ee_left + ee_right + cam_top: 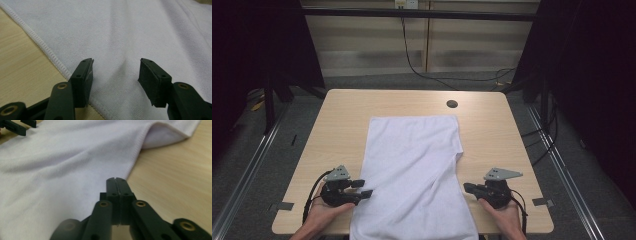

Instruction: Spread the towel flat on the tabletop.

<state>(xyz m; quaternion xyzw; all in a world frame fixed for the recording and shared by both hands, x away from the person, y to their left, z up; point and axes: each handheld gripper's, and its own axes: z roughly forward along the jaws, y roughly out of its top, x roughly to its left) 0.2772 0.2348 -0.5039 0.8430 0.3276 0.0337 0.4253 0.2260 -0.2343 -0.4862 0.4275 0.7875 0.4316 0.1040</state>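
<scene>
A white towel [412, 160] lies lengthwise down the middle of the wooden table [342, 115], its near end hanging over the front edge and its far right part folded under. My left gripper [363, 188] sits at the towel's left hem, held in a hand. In the left gripper view the left gripper [115, 67] is open, its jaws apart over the towel [125, 30] just inside the hem, with nothing pinched. My right gripper [468, 188] rests at the towel's right edge. In the right gripper view the right gripper [116, 180] has its jaws together, tips by the towel [62, 170] hem.
A dark round cable hole [452, 104] sits near the table's far edge. Bare wood runs along both sides of the towel. Black frame posts and cables stand beyond the table. The left gripper's jaws [17, 126] show far off in the right gripper view.
</scene>
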